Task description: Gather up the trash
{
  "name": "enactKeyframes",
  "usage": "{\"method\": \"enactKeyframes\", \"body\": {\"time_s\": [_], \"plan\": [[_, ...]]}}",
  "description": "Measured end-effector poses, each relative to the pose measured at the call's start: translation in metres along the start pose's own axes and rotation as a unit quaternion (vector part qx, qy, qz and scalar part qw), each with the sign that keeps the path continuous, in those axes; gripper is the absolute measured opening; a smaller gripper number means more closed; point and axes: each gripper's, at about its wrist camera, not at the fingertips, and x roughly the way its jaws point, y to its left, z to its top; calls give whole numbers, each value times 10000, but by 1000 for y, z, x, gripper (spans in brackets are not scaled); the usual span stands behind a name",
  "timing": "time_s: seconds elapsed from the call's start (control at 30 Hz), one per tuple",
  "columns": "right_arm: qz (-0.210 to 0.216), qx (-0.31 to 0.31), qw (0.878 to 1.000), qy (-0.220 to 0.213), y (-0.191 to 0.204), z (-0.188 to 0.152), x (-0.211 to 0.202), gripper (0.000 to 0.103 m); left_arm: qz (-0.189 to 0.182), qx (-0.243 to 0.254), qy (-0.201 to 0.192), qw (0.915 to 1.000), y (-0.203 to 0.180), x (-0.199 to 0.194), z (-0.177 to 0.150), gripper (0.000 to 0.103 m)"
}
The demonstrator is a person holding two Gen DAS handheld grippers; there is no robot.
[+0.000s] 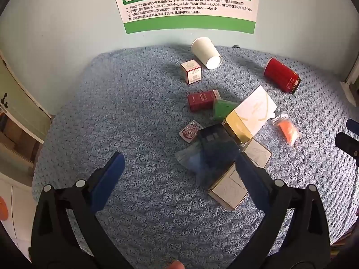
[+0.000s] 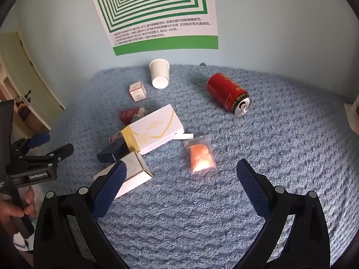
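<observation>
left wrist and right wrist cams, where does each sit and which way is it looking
Left wrist: on the left hand-held gripper, looking forward and down at the blue rug and the gold and white box; own open fingers show.
Right wrist: on the right hand-held gripper, above the orange bag; own open fingers show, with the left hand at the edge.
Shared: red can, white cup, wall poster.

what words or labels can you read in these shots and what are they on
"GenRobot.AI": on the left claw's black body.
"使用时应平贴在墙上": part of a line on the green poster; its other lines are partly legible.
Red can: gold print, too blurred.
Boxes, including the red box: print too small.
</observation>
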Motion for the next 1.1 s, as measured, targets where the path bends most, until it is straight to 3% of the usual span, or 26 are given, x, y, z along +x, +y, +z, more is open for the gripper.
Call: {"method": "enactKeyframes", "body": {"time_s": [1.1], "plan": [[71, -32, 9998, 191, -4, 4, 16, 97, -54, 124, 233, 9996, -3, 15, 5, 97]]}}
